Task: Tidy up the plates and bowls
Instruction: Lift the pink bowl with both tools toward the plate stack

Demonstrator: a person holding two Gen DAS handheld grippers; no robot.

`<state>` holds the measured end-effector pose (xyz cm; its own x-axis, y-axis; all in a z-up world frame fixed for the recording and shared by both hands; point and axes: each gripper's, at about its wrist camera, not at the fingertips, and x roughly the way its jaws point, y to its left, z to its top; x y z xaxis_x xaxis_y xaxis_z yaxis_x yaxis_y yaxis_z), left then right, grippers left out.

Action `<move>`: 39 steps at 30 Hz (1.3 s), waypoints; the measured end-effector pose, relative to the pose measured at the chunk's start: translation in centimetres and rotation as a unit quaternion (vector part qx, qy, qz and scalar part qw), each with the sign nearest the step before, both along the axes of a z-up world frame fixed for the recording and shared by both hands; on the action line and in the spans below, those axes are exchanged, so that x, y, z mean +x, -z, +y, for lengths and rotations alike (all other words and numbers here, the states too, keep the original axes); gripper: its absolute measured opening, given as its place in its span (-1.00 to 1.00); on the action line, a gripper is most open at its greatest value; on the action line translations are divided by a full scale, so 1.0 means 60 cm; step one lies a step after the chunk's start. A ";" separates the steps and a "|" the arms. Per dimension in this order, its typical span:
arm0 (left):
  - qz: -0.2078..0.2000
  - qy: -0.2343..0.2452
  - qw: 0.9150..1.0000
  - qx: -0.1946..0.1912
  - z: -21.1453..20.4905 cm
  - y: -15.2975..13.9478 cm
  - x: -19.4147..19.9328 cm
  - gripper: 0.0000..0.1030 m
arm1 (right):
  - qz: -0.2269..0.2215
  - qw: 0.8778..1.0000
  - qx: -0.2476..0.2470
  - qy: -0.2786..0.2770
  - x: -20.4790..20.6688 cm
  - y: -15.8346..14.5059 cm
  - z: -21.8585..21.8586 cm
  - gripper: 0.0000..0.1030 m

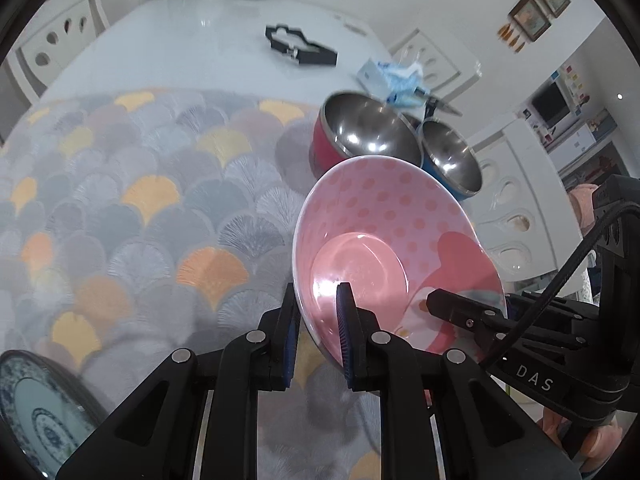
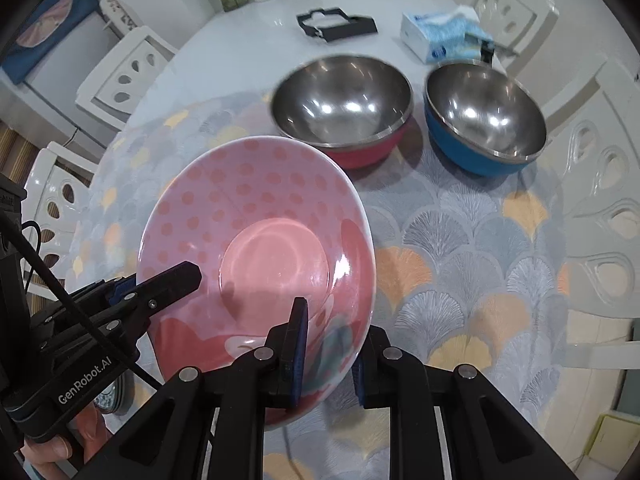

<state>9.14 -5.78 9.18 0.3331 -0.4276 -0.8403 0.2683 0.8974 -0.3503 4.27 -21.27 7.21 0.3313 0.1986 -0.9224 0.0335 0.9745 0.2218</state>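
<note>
Left-wrist view puts a blue-and-white patterned ceramic plate (image 1: 36, 412) low and to the left of the left hand-held gripper (image 1: 316, 340), resting on the scallop-patterned grey and orange cloth (image 1: 140, 200) that covers the desk. That gripper's jaws stand narrow, clamped on the near rim of the shallow pink polka-dot plate with a cartoon print (image 1: 384, 248), one blue pad under the rim and one inside. The plate is tilted, its far edge raised, and seems clear of the cloth. To the right of this grip the right hand-held gripper (image 2: 328, 356) pinches the same plate at another point of its rim, jaws equally narrow. Beyond the plate, ahead of both grippers, stand the red bowl with a steel lining (image 2: 344, 108) and, to its right, the blue bowl with a steel lining (image 2: 484, 120), close together but apart. Farther off lie a black frame (image 2: 336, 26) and a tissue pack (image 2: 444, 34). Judging by the task, the step is carrying the pink plate to a stack, probably the patterned plate at the left. To do it well, both hands should travel together so the rim is not twisted, level the plate before lowering, and keep it away from the bowls. Release should wait until it is fully seated.
</note>
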 end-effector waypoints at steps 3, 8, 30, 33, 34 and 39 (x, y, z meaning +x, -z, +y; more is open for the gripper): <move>-0.019 -0.006 1.000 -0.005 0.020 -0.025 -0.010 -0.71 | -0.020 1.000 -0.007 -0.010 -0.015 -0.032 0.017 -0.64; -0.046 -0.026 0.998 -0.015 0.075 -0.067 -0.034 -0.71 | -0.045 0.999 -0.008 -0.029 -0.031 -0.079 0.070 -0.63; -0.069 -0.129 0.989 -0.013 0.364 -0.099 -0.148 -0.71 | -0.055 0.988 0.010 -0.147 -0.087 -0.123 0.370 -0.62; -0.059 -0.134 0.989 -0.007 0.395 -0.082 -0.163 -0.71 | -0.044 0.987 0.012 -0.153 -0.098 -0.108 0.402 -0.62; -0.052 -0.135 0.989 -0.005 0.406 -0.073 -0.168 -0.71 | -0.038 0.987 0.012 -0.156 -0.101 -0.100 0.413 -0.62; -0.028 -0.140 0.990 -0.001 0.441 -0.036 -0.187 -0.71 | -0.007 0.987 0.014 -0.161 -0.112 -0.061 0.454 -0.61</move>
